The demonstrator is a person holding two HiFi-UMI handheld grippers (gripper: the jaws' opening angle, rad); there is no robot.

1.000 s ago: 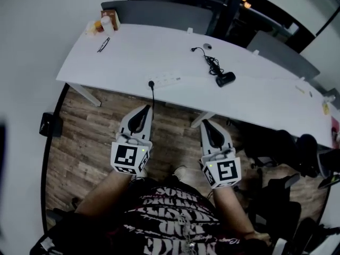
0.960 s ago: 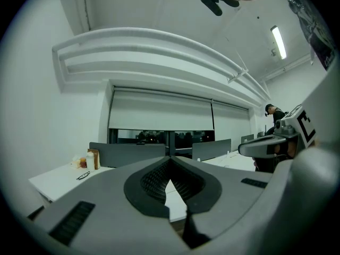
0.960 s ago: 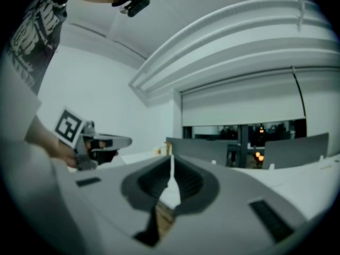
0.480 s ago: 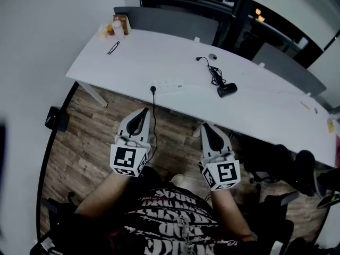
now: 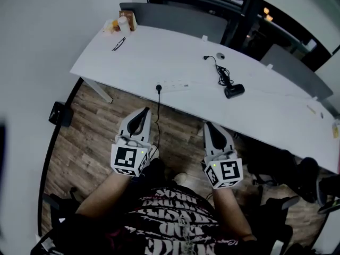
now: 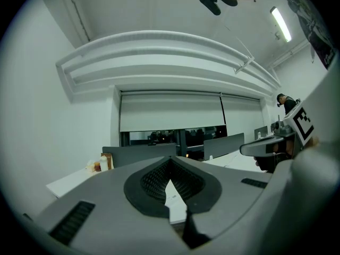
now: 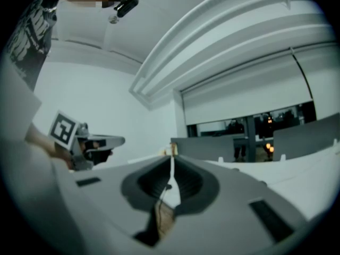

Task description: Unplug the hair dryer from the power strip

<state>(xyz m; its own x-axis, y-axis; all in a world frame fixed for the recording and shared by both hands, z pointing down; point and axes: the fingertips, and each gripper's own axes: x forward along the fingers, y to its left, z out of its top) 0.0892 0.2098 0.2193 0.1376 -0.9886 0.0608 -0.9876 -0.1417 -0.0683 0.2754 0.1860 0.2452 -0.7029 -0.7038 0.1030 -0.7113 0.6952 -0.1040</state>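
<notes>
On the white table (image 5: 133, 57) a black hair dryer (image 5: 234, 91) lies with its cord (image 5: 220, 73) bunched beside it. A white power strip (image 5: 176, 84) lies near the table's front edge. A black plug (image 5: 158, 87) sits at its left end, and a cable (image 5: 158, 118) hangs from it toward the floor. My left gripper (image 5: 144, 111) and right gripper (image 5: 208, 125) are both shut and empty. They are held level over the wooden floor, short of the table. The left gripper's jaw tips (image 6: 170, 161) point at the table, and so do the right gripper's tips (image 7: 171, 158).
Small bottles and a box (image 5: 122, 23) stand at the table's far left corner, with a dark slim object (image 5: 119, 44) near them. Grey partitions (image 5: 175, 19) back the table. A black box (image 5: 60, 114) sits on the floor at left, and dark chairs (image 5: 297, 169) stand at right.
The head view has shifted, so the table and power strip now sit further right and lower in the picture. Both grippers stay shut; the right one has drifted slightly right.
</notes>
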